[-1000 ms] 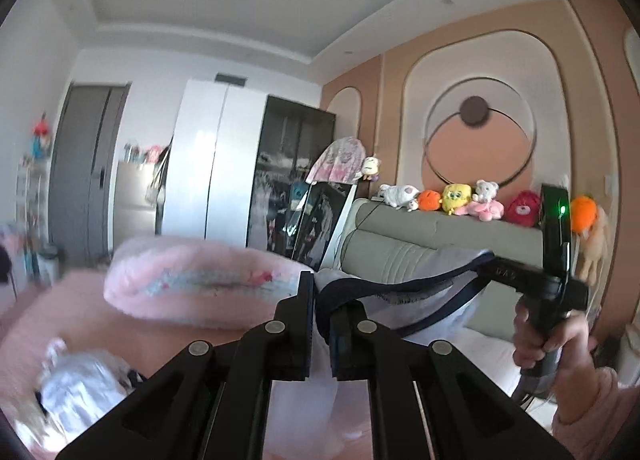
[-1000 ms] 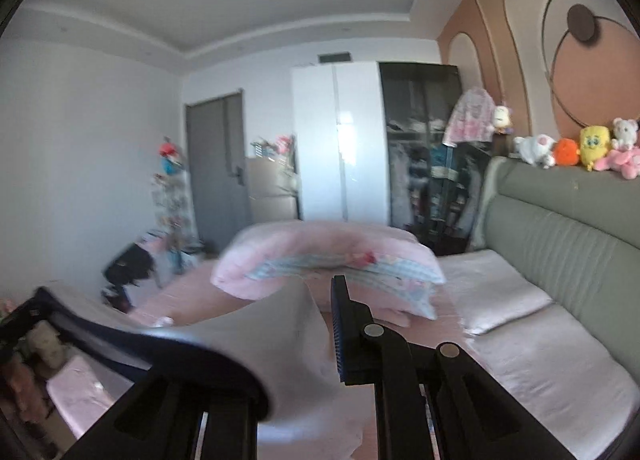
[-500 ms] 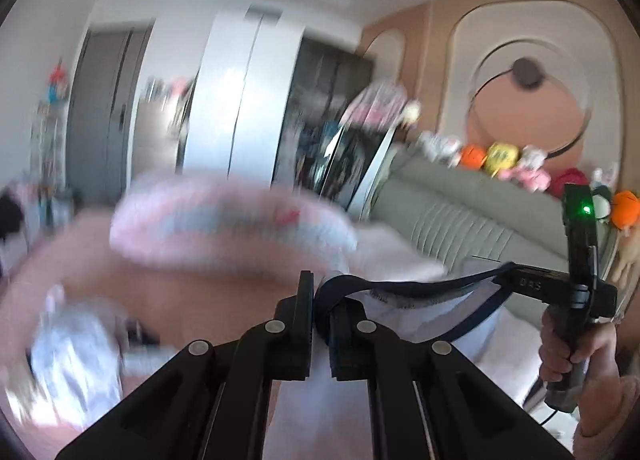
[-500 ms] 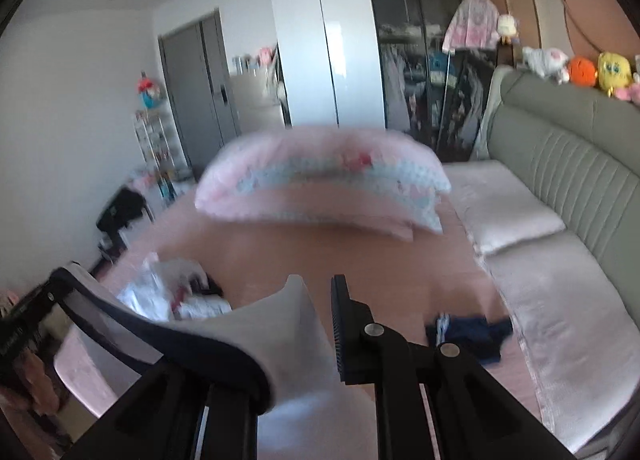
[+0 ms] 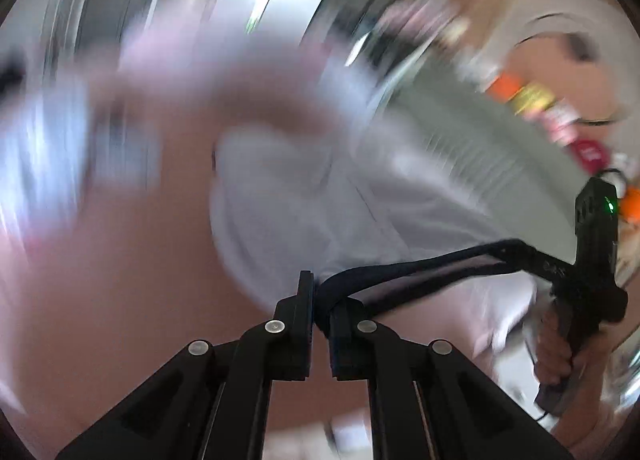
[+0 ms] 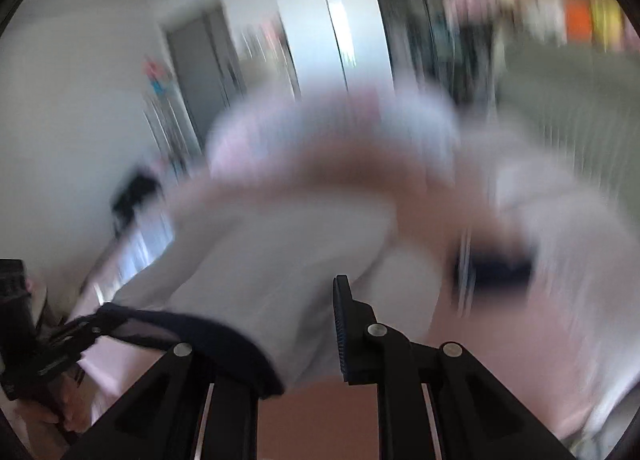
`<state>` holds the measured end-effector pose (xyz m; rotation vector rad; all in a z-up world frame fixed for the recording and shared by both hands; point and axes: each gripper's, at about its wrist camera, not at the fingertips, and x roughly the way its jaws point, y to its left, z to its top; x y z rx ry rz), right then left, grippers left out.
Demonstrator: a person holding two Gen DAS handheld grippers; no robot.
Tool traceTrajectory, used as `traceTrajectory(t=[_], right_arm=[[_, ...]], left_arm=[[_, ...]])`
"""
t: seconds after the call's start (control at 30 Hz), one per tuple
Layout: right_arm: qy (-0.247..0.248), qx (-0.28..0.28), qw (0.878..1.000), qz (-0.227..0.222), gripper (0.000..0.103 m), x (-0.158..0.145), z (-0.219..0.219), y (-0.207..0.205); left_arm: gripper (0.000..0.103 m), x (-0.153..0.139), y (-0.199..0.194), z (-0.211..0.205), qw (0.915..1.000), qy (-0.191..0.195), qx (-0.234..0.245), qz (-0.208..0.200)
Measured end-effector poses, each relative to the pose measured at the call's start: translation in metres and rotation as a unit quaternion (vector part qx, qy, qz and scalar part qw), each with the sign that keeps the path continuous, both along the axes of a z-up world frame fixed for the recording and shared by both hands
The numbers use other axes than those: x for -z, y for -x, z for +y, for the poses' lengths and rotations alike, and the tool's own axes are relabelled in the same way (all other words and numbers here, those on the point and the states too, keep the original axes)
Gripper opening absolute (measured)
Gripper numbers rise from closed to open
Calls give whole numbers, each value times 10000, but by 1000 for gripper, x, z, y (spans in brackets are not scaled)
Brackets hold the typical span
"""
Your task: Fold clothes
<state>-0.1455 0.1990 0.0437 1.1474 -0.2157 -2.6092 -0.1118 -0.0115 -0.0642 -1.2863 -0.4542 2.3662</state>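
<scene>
Left wrist view: left gripper (image 5: 320,312) fills the bottom centre of the frame, its jaws nearly together and pinching the dark navy trim (image 5: 420,268) of a white garment (image 5: 304,200)
Right gripper seen from the left: right gripper (image 5: 516,248) at the right edge of the frame, held by a hand (image 5: 554,352) low at the right, its tip clamped on the other end of the same trim
Right wrist view: right gripper's (image 6: 304,324) jaws stand a little apart at bottom centre, the white cloth and its navy edge bunched between them and over the left finger
Left gripper seen from the right: black body at the lower left edge of the frame, trim running to it
Garment: stretched between both grippers, its body spread forward in mid frame over the pink bed (image 6: 320,420)
Bed: a small dark item (image 6: 500,268) lies on it at right of frame
Room: heavily blurred; white wardrobe (image 6: 348,20) at top centre, grey-green headboard (image 6: 560,100) at upper right, grey door (image 6: 196,60) at upper left
</scene>
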Motion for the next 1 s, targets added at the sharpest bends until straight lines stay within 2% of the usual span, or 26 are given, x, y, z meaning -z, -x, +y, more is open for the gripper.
traceTrajectory(t=[0.07, 0.1, 0.17, 0.2, 0.23, 0.33, 0.43, 0.53, 0.6, 0.7, 0.73, 0.77, 0.83, 0.9, 1.0], right_arm=[[99, 105, 9928, -1186, 14, 93, 2, 4], [75, 101, 9875, -1574, 14, 127, 2, 1], [-42, 111, 9803, -1973, 14, 168, 1, -9], [-34, 78, 9797, -2001, 14, 176, 0, -14], [-36, 50, 9795, -2011, 14, 182, 0, -19], [-149, 24, 9836, -1800, 14, 181, 2, -25], [-11, -35, 9869, -1615, 14, 174, 4, -31], [99, -111, 9889, -1476, 14, 171, 6, -30], [144, -182, 9902, -1374, 14, 164, 5, -30], [149, -279, 9916, -1254, 14, 155, 1, -24], [133, -311, 9919, -1224, 14, 154, -1, -22], [121, -324, 9922, -1201, 14, 152, -1, -22], [69, -357, 9919, -1216, 14, 151, -3, -22], [-62, -398, 9901, -1342, 14, 157, -7, -22], [-202, -535, 9850, -1626, 15, 175, -14, -22]], left_arm=[[6, 66, -3, 5, 9947, 224, 65, -998], [6, 93, -6, 7, 9895, 337, 87, -1405], [8, 103, -18, 9, 9878, 508, 131, -1465], [10, 99, -24, 9, 9891, 543, 219, -1349], [16, 96, -28, 9, 9901, 592, 285, -1238], [47, 78, -36, 10, 9919, 911, 450, -757], [48, 61, -40, 16, 9890, 1320, 661, -109], [48, 54, -39, 32, 9812, 1551, 1081, 399], [48, 61, -32, 50, 9725, 1780, 1408, 532], [48, 79, -21, 81, 9551, 2300, 1784, 559], [36, 83, -16, 85, 9521, 2442, 1760, 542], [8, 87, -11, 88, 9498, 2578, 1696, 522], [5, 86, 0, 83, 9542, 2661, 1268, 507], [4, 70, 8, 67, 9672, 2367, 716, 580], [4, 36, 6, 35, 9784, 1880, -25, 856]])
